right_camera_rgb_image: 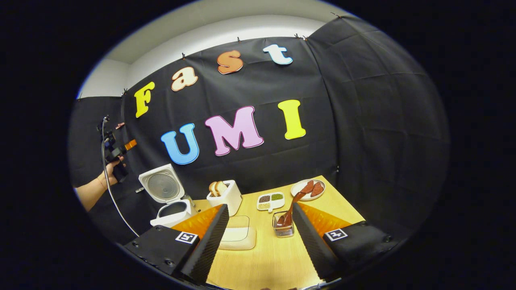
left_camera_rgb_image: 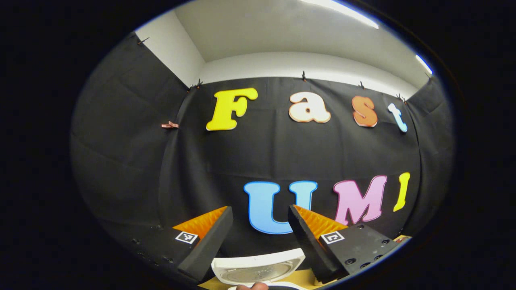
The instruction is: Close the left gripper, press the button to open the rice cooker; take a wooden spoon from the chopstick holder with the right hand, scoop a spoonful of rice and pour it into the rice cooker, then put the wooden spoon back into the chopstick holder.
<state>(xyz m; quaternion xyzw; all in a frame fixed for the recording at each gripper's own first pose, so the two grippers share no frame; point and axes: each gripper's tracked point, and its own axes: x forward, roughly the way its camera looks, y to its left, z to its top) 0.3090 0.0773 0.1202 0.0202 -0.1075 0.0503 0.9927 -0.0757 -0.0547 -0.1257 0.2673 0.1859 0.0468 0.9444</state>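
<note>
The rice cooker (right_camera_rgb_image: 169, 201) is seen at the lower left of the right gripper view, lid raised. The wooden spoon (right_camera_rgb_image: 291, 209) stands in the chopstick holder (right_camera_rgb_image: 283, 228) near lower centre. The right gripper (right_camera_rgb_image: 260, 217) and left gripper (left_camera_rgb_image: 260, 217) are held spread, empty.

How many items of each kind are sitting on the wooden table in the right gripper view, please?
Rice cooker, lid open: 1
Toaster holding bread: 1
Divided dish of grains: 1
Plate with brown pieces: 1
Chopstick holder with wooden spoon in it: 1
Pale tray: 1
Total: 6
</note>
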